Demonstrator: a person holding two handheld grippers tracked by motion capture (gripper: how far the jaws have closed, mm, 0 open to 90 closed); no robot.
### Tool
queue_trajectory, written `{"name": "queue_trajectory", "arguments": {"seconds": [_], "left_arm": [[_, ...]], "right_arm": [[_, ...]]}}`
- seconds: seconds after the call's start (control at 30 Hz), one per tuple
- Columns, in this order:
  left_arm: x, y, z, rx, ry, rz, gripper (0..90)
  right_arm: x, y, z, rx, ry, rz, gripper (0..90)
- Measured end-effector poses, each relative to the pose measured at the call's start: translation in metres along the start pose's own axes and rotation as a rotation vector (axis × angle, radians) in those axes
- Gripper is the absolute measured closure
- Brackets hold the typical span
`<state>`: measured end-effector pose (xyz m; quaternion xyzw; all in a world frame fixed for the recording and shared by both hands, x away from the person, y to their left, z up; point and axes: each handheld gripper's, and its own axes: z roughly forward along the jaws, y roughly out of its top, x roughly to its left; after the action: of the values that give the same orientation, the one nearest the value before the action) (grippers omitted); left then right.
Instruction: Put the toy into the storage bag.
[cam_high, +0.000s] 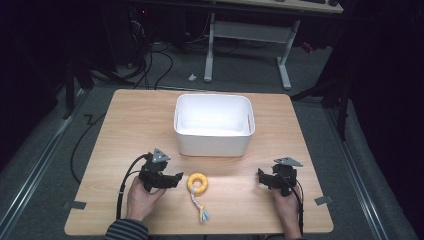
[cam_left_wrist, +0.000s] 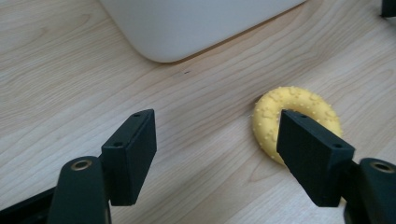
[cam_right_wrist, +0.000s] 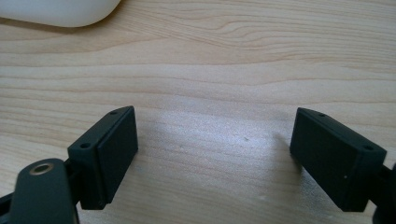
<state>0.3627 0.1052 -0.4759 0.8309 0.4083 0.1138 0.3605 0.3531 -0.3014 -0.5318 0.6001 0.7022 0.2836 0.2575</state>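
A yellow knobbly rubber ring lies on the wooden table near its front edge, and a short braided rope tail trails from it toward the person. My left gripper sits just left of the ring and points at it, open. In the left gripper view the ring lies beyond the right-hand jaw, which covers part of it; only bare wood lies between the jaws of the left gripper. My right gripper rests to the right of the ring, well apart from it. Its jaws stand open over bare wood.
A white rectangular bin stands at the table's middle, behind the ring, with nothing visible inside. Its rounded corner shows at the top of the left gripper view and of the right gripper view. Tape tabs mark the front corners.
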Motion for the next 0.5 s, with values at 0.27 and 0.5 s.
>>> {"name": "queue_trajectory", "arguments": {"seconds": [0.27, 0.5], "left_arm": [[-0.017, 0.012, 0.007, 0.044, -0.013, 0.072, 29.7], [-0.031, 0.02, 0.017, 0.079, -0.021, 0.108, 31.9]], "right_arm": [[0.0, 0.0, 0.0, 0.0, -0.001, -0.004, 15.2], [0.0, 0.0, 0.0, 0.0, 0.003, -0.003, 15.2]]}}
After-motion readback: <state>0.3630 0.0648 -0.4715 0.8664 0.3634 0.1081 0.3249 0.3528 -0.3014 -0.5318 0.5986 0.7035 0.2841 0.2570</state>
